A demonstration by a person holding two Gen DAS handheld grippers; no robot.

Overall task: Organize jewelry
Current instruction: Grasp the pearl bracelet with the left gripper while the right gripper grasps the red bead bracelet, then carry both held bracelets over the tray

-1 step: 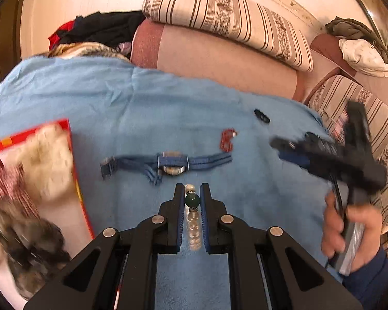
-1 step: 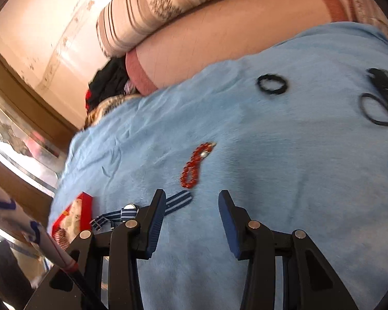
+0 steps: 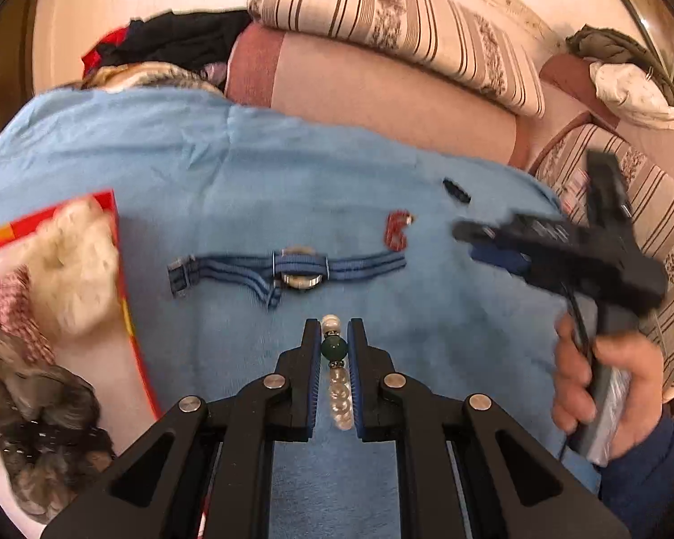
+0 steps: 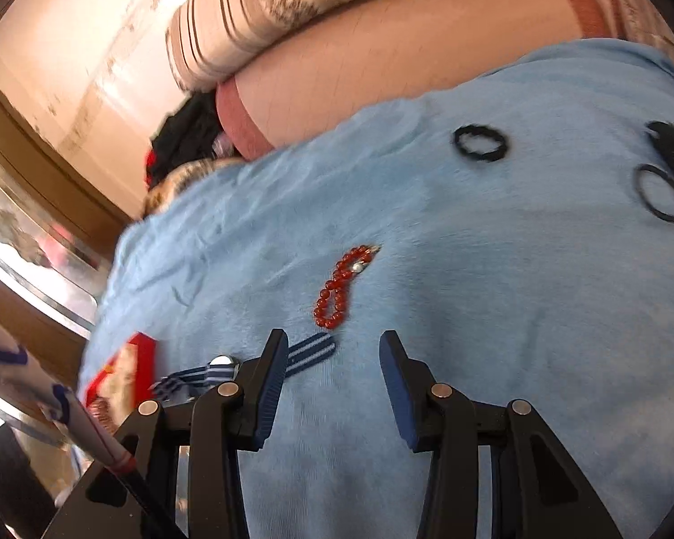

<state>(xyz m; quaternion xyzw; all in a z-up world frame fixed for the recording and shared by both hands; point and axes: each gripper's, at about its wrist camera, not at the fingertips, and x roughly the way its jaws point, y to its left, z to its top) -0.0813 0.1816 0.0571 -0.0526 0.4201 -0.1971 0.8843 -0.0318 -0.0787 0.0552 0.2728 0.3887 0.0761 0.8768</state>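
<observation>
the left tongs [image 3: 334, 350] are gripping a beaded bracelet [image 3: 337, 377], their blue pads pinching the dark green bead while the clear beads are trailing back between the fingers and a pale bead is poking out past the tips. the bracelet is lying low over the blue blanket [image 3: 247, 170], just short of a blue striped watch [image 3: 299, 267] that is stretching flat across the cloth. that pinch is sitting on one round bead only, so i judge the strand could roll or slip out as it is being lifted, and the loose beads could be dragging against the watch strap and shifting it.

the right tongs [image 4: 332, 359] are hanging empty, jaws standing apart with nothing between them, above the watch strap's end. just beyond them a red bead bracelet [image 4: 337, 287] is lying doubled over on the blanket, and further off a black hair tie [image 4: 481, 143] and more dark bands [image 4: 669, 179] are resting near the far edge. the blanket is soft and wrinkled, so closing on the red bracelet risks catching a fold of cloth with it.

to the left a red-edged picture box [image 3: 58, 278] is lying on the blanket; whether it is the place for the jewelry i cannot tell. behind everything a striped cushion [image 3: 404, 31] is resting on the sofa.
</observation>
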